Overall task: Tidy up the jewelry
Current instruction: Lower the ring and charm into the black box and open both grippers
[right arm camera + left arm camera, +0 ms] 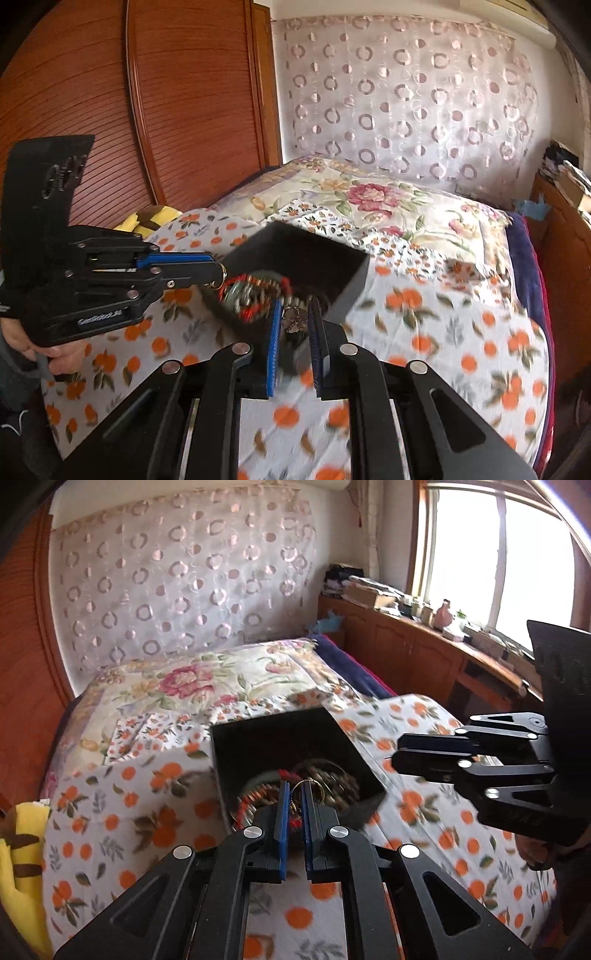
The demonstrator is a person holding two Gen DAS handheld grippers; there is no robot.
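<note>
A black open box [280,738] lies on the bed, tipped toward me, with a tangle of beaded bracelets [325,779] inside; it also shows in the right wrist view [314,251]. My left gripper [294,794] is shut on a gold ring of the jewelry [308,786] at the box's near edge; from the right wrist view it [218,273] pinches the red beaded bunch [255,291]. My right gripper [295,317] is closed on a dark beaded piece [293,317] at the box's front; in the left wrist view it [395,753] sits right of the box.
The bed has an orange-print sheet [424,805] and a floral quilt [192,683] behind. A yellow plush [22,856] lies at the left. A wooden counter [424,642] with clutter runs under the window. A wooden wardrobe [166,92] stands left.
</note>
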